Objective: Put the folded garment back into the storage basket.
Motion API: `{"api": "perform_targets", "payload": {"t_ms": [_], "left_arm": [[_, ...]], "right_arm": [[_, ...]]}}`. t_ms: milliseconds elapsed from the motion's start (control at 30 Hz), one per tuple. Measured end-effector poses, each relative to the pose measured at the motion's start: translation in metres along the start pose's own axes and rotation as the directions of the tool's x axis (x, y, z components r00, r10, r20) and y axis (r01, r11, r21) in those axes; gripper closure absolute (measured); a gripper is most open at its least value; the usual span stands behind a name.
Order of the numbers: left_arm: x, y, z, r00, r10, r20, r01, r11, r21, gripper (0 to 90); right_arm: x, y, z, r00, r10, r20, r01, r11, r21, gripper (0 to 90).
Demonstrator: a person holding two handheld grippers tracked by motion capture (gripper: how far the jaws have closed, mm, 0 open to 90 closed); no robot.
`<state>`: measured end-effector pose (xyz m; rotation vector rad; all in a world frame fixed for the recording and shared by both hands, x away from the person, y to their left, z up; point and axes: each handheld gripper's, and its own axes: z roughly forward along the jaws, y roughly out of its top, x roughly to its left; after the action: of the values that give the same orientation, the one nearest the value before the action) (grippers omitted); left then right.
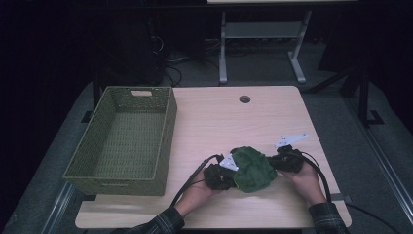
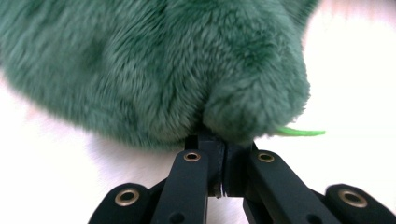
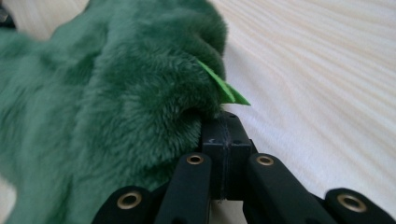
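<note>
The left gripper is pressed together on a fold of a green plush cloth, its black jaws meeting with pile caught between them, as seen in the left gripper view. The right gripper is likewise clamped on the opposite edge of the cloth, just beside a small bright green tag that sticks out of the fur. In the high view the left gripper and the right gripper are seen at either side of the bunched cloth, which is held at the near right part of the table, close to the near edge. A woven green basket stands at the left of the table, well apart from the cloth, and nothing is seen lying in it. Judged from this, the grasp on both sides is made, while the cloth is still crumpled rather than spread or folded. If the basket is the goal, the carry to the left and the release are still to be done.
</note>
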<state>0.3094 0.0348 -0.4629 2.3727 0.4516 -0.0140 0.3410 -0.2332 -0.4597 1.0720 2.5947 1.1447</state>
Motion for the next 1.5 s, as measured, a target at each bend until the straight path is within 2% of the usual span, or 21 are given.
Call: {"api": "perform_targets", "payload": {"t_ms": [100, 300, 367, 500, 567, 600, 633, 700, 800, 900, 967, 1000, 1067, 1133, 1200, 1233, 1267, 1333, 1400, 1500], "left_arm": [[0.007, -0.003, -0.005, 0.9996, 0.000, -0.027, 0.000, 1.0000, 0.007, 88.0], [0.021, -0.007, -0.013, 0.9964, -0.015, -0.084, 0.016, 0.9999, 0.005, 88.0], [0.025, -0.007, -0.015, 0.9954, -0.024, -0.092, 0.024, 0.9997, -0.001, 88.0], [0.029, -0.008, -0.016, 0.9948, -0.030, -0.097, 0.031, 0.9995, 0.000, 88.0], [0.029, -0.009, -0.017, 0.9940, -0.042, -0.101, 0.041, 0.9991, -0.007, 87.1], [0.030, -0.009, -0.019, 0.9946, -0.027, -0.100, 0.028, 0.9996, 0.004, 86.7], [0.030, -0.010, -0.020, 0.9942, -0.038, -0.100, 0.038, 0.9993, -0.003, 85.8], [0.031, -0.011, -0.026, 0.9946, -0.033, -0.098, 0.033, 0.9995, 0.002, 83.2], [0.032, -0.014, -0.034, 0.9954, -0.042, -0.086, 0.042, 0.9991, -0.003, 76.7], [0.032, -0.017, -0.042, 0.9961, -0.028, -0.084, 0.028, 0.9996, 0.000, 67.1], [0.030, -0.019, -0.046, 0.9961, -0.041, -0.078, 0.040, 0.9990, -0.017, 59.3], [0.031, -0.019, -0.048, 0.9970, -0.025, -0.073, 0.025, 0.9997, -0.004, 55.1], [0.031, -0.018, -0.050, 0.9962, -0.016, -0.086, 0.015, 0.9999, -0.008, 47.0], [0.031, -0.017, -0.050, 0.9967, -0.024, -0.077, 0.022, 0.9995, -0.022, 42.3], [0.031, -0.016, -0.050, 0.9977, -0.006, -0.067, 0.005, 0.9998, -0.017, 36.4], [0.030, -0.016, -0.050, 0.9979, -0.011, -0.064, 0.009, 0.9997, -0.023, 34.2], [0.030, -0.015, -0.050, 0.9980, 0.003, -0.064, -0.004, 0.9999, -0.016, 31.5], [0.028, -0.014, -0.050, 0.9978, 0.007, -0.065, -0.008, 0.9998, -0.018, 26.6], [0.027, -0.013, -0.050, 0.9975, 0.020, -0.067, -0.021, 0.9997, -0.015, 22.6], [0.027, -0.011, -0.049, 0.9974, 0.030, -0.065, -0.031, 0.9994, -0.013, 18.0]], "right_arm": [[0.004, -0.002, -0.002, 1.0000, 0.005, -0.002, -0.005, 1.000, 0.008, 89.7], [0.017, -0.008, -0.004, 0.9998, -0.018, -0.013, 0.019, 0.999, 0.026, 89.8], [0.022, -0.009, -0.004, 0.9996, -0.027, -0.012, 0.027, 0.999, 0.042, 89.7], [0.028, -0.012, -0.005, 0.9988, -0.046, -0.015, 0.046, 0.998, 0.038, 89.0], [0.028, -0.013, -0.006, 0.9994, -0.031, -0.013, 0.031, 0.999, 0.037, 87.8], [0.027, -0.014, -0.008, 0.9996, -0.025, -0.010, 0.025, 0.999, 0.033, 86.5], [0.026, -0.015, -0.010, 0.9998, -0.019, -0.006, 0.019, 0.999, 0.028, 84.7], [0.025, -0.017, -0.015, 0.9999, -0.006, 0.011, 0.006, 1.000, 0.012, 81.1], [0.023, -0.023, -0.024, 0.9991, 0.005, 0.043, -0.003, 1.000, -0.027, 72.5], [0.020, -0.033, -0.030, 0.9960, 0.040, 0.080, -0.036, 0.998, -0.050, 58.6], [0.019, -0.040, -0.034, 0.9937, 0.059, 0.096, -0.053, 0.997, -0.057, 49.6], [0.017, -0.044, -0.035, 0.9929, 0.053, 0.107, -0.046, 0.997, -0.068, 44.5], [0.016, -0.049, -0.039, 0.9886, 0.079, 0.128, -0.071, 0.995, -0.073, 35.9], [0.014, -0.054, -0.041, 0.9814, 0.097, 0.166, -0.086, 0.994, -0.070, 24.7], [0.012, -0.058, -0.041, 0.9750, 0.105, 0.196, -0.095, 0.994, -0.060, 15.1], [0.011, -0.060, -0.041, 0.9715, 0.112, 0.209, -0.102, 0.993, -0.059, 13.3], [0.010, -0.062, -0.041, 0.9703, 0.112, 0.215, -0.101, 0.993, -0.062, 12.5], [0.008, -0.064, -0.039, 0.9675, 0.118, 0.224, -0.108, 0.993, -0.057, 5.0], [0.007, -0.065, -0.038, 0.9674, 0.123, 0.221, -0.115, 0.992, -0.051, 3.4], [0.005, -0.066, -0.035, 0.9625, 0.130, 0.238, -0.122, 0.991, -0.048, 2.7]]}}
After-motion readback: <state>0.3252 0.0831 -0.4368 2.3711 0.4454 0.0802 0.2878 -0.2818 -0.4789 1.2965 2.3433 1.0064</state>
